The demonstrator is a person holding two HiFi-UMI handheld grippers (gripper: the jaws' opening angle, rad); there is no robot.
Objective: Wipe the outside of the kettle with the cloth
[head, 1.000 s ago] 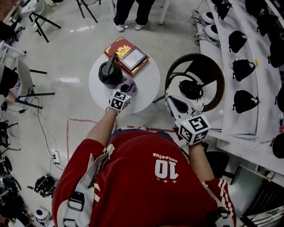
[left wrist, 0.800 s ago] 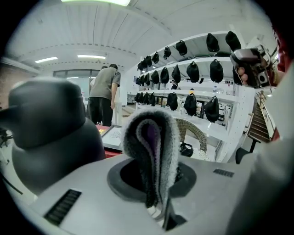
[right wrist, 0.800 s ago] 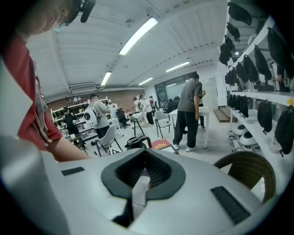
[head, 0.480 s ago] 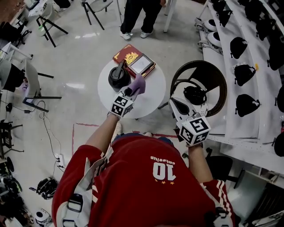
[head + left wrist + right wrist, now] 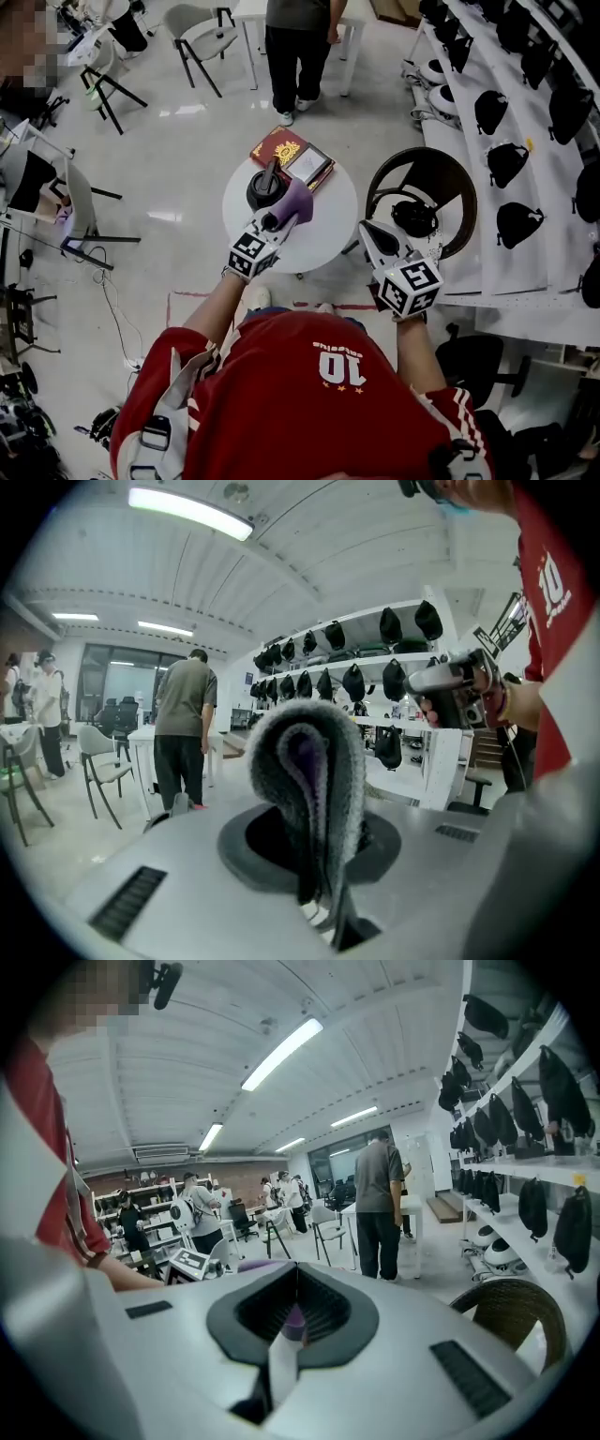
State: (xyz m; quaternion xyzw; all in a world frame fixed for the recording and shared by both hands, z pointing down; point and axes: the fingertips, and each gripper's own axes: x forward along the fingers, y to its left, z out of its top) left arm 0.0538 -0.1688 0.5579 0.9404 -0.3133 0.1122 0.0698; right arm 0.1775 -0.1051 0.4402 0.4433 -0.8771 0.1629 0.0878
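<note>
A black kettle (image 5: 265, 187) stands on the round white table (image 5: 328, 220). My left gripper (image 5: 278, 221) is shut on a folded purple-and-grey cloth (image 5: 295, 201), held just right of the kettle and above the tabletop. In the left gripper view the cloth (image 5: 306, 771) stands up from the shut left gripper (image 5: 321, 878) and hides the kettle. My right gripper (image 5: 368, 232) hovers off the table's right edge, well apart from the kettle. In the right gripper view the right gripper (image 5: 289, 1327) has its jaws together with nothing held.
A red book (image 5: 278, 148) and a framed tablet (image 5: 310, 165) lie at the table's far edge. A wicker chair (image 5: 448, 169) holding a black object stands to the right. Shelves of black bags (image 5: 511, 159) line the right side. A person (image 5: 300, 47) stands beyond the table.
The left gripper has lifted the cloth off the tabletop beside the kettle and now holds it raised. The right gripper stayed off to the right. The head view shifted.
</note>
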